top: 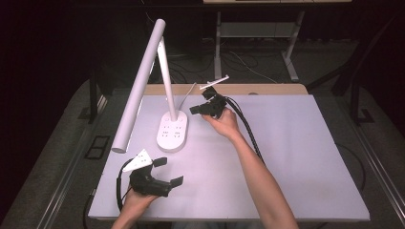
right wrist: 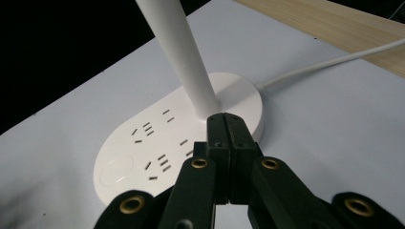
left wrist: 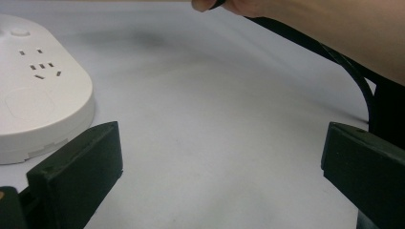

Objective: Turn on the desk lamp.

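Currently, a white desk lamp (top: 143, 81) is seen standing on the counter (top: 296, 157), toward its far left part. The lamp's oval base (top: 172, 132) carries socket slots on its top face, and a slanted stem rises from the far end of the base to a long tubular head that reaches down toward the near left. A white cord (right wrist: 329, 61) is seen leaving the back of the base and running toward the wooden strip at the counter's far edge.

The right gripper (top: 200, 109) is held just beside the base, on its right side and slightly above counter level. In the right gripper view its jaws are pressed fully together with nothing between them, and their tips (right wrist: 228, 125) are pointed at the foot of the stem, close to it; contact cannot be confirmed. The black cable is seen trailing back along the right forearm.

The left gripper (top: 168, 171) is held low over the near left part of the counter, well apart from the lamp head. Its jaws are spread wide and empty; bare counter surface is seen between them in the left gripper view, with the base (left wrist: 38, 95) at the left.
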{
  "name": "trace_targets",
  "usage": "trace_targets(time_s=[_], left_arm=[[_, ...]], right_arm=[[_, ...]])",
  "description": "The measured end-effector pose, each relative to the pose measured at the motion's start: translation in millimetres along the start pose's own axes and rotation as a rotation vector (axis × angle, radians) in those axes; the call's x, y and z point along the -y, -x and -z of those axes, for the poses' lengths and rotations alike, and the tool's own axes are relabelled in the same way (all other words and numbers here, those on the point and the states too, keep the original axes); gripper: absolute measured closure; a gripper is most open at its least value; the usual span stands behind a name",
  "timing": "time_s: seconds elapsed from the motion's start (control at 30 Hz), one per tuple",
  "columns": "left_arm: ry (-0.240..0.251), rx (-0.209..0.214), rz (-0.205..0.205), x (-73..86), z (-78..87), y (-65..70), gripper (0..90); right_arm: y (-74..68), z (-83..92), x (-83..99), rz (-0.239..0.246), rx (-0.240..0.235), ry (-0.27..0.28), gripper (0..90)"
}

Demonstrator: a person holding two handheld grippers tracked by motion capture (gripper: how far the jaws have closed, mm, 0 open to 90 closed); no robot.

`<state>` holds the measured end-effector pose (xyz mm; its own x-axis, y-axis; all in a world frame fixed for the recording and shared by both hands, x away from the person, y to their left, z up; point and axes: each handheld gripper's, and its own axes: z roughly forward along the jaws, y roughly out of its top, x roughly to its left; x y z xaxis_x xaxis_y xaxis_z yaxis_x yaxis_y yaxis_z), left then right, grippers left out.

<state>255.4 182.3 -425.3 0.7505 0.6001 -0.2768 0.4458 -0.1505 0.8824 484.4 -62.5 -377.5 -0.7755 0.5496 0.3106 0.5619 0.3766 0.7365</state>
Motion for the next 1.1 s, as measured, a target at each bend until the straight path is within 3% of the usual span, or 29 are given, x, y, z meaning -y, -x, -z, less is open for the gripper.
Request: trace_targets(time_s=[0.1,0.2,0.27,0.33,0.37,0.43,0.47,0.5,0.57,0.6,0.63,0.77,0.83,1.1], left_arm=[[0.003,-0.002,0.002,-0.1,0.4,-0.1,0.0],[0.004,-0.003,0.002,-0.2,0.6,-0.1,0.0],[0.003,-0.002,0.003,-0.2,0.2,0.3,0.0],[0.005,-0.001,0.004,-0.1,0.0,0.7,0.0],[0.002,-0.002,0.001,-0.1,0.1,0.7,0.0],[0.0,-0.002,-0.001,-0.2,0.6,0.7,0.0],[0.004,-0.001,0.001,-0.1,0.4,0.8,0.0],[0.004,-0.001,0.002,0.0,0.4,0.8,0.0],[0.003,0.0,0.008,0.1,0.4,1.0,0.0],[0.005,-0.001,0.004,0.0,0.5,0.7,0.0],[0.003,-0.001,0.007,-0.1,0.3,0.7,0.0],[0.005,-0.003,0.012,-0.1,-0.3,0.6,0.0],[0.006,-0.005,0.015,-0.3,-0.4,0.4,0.0],[0.004,-0.002,0.015,-0.4,-1.9,-0.2,0.0]], right_arm=[[-2.1,8.5,2.0,0.008,0.004,-0.005,89.6],[-5.6,29.2,6.4,0.023,0.009,0.008,89.4],[-5.9,39.2,8.9,0.01,-0.009,0.018,70.5],[-5.6,43.9,10.3,0.003,-0.015,0.021,65.9],[-6.2,53.9,14.0,-0.001,-0.004,0.035,55.2],[-6.5,64.2,18.0,0.0,-0.002,0.042,46.2],[-6.5,64.2,18.0,0.0,-0.002,0.042,46.2],[-7.6,74.1,22.9,0.004,-0.001,0.056,36.4],[-8.8,83.2,28.3,0.005,0.019,0.068,25.6],[-8.8,83.2,28.3,0.005,0.019,0.068,25.6],[-10.6,92.3,34.8,-0.001,0.034,0.077,15.6],[-11.2,105.0,46.4,-0.01,0.02,0.1,10.5],[-11.3,112.3,53.7,-0.008,0.023,0.11,0.1],[-16.0,145.2,83.5,-0.026,0.048,0.11,0.2]])
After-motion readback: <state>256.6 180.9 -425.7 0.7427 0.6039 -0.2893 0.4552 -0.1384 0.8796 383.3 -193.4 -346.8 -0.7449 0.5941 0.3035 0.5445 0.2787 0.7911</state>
